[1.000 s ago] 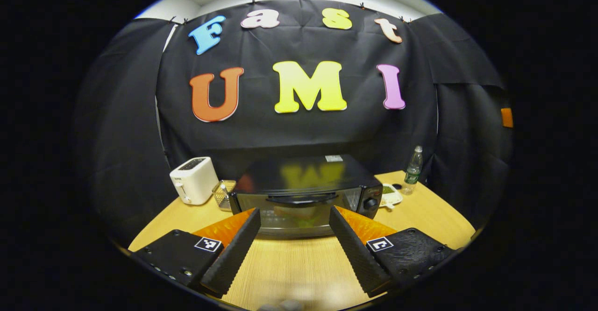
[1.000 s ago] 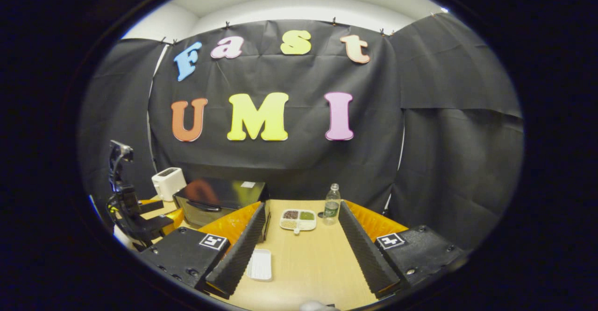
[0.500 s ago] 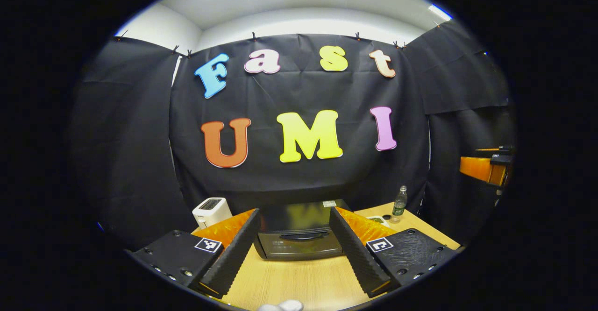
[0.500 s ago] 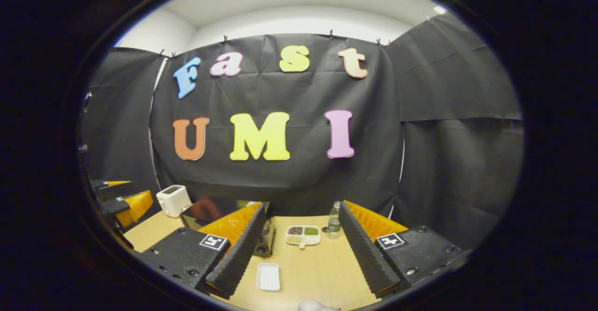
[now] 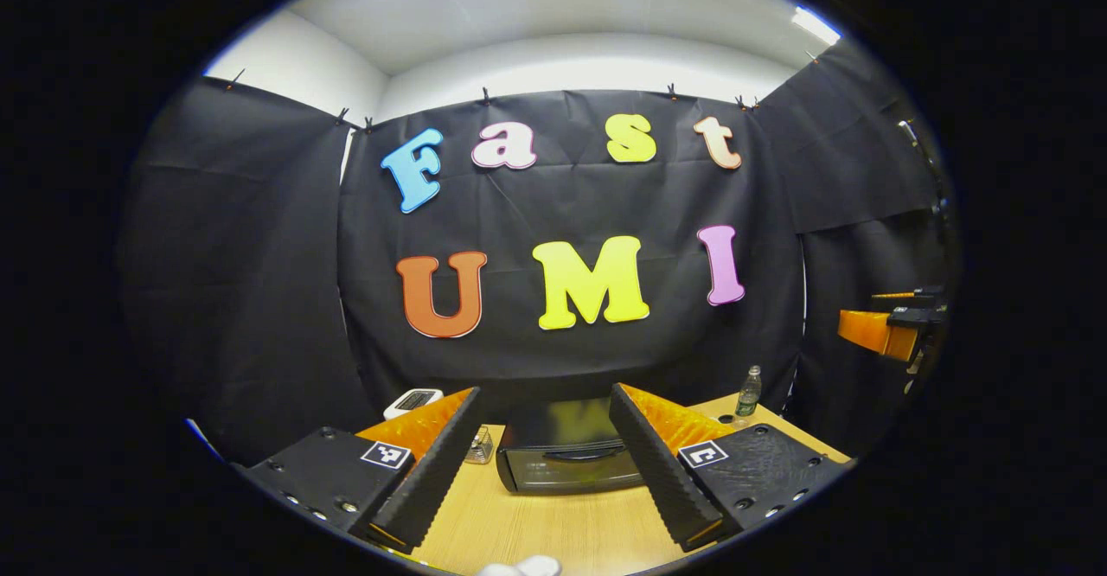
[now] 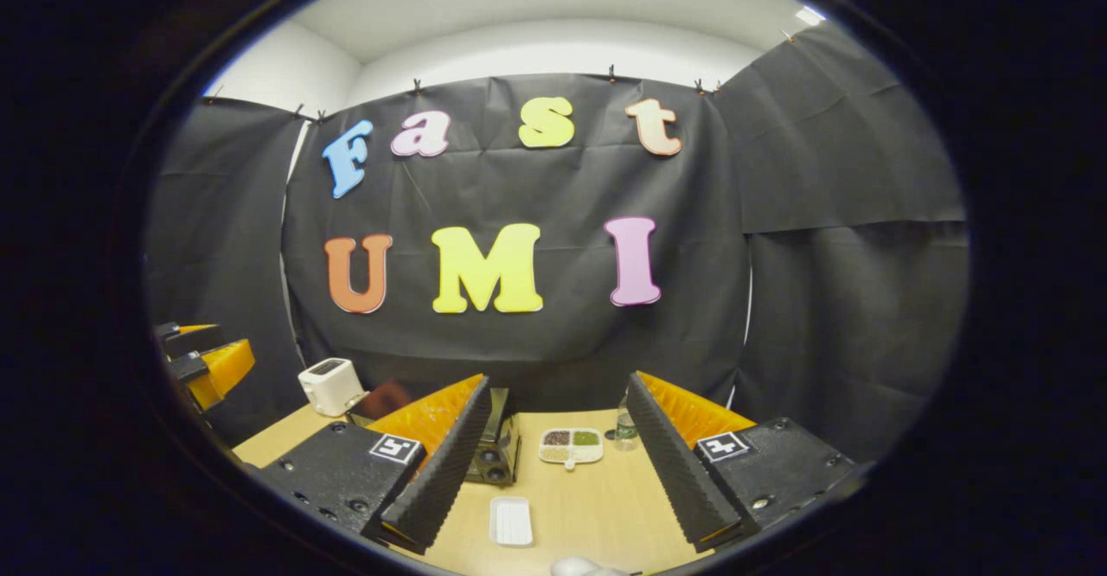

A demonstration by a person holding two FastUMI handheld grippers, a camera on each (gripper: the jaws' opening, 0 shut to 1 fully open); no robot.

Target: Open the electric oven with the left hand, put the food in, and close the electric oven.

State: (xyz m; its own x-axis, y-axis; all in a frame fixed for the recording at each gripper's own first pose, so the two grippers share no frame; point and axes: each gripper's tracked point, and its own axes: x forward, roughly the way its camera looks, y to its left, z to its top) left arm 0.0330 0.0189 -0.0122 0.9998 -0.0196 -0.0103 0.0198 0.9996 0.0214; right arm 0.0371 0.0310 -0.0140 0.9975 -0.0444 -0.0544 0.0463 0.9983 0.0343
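Left gripper view looks along the left hand-held gripper (image 5: 543, 464), its jaws spread wide with nothing between them, raised above the bench (image 5: 553, 528). Ahead sits the electric oven (image 5: 566, 459), door closed, with open bench surface in front of it. A toaster (image 5: 413, 400) and a bottle (image 5: 748, 391) stand to either side. Right gripper view shows the right hand-held gripper (image 6: 562, 472) also spread wide and empty, over a white tray (image 6: 510, 521); beyond it a divided food dish (image 6: 571, 445) rests near the oven's side.
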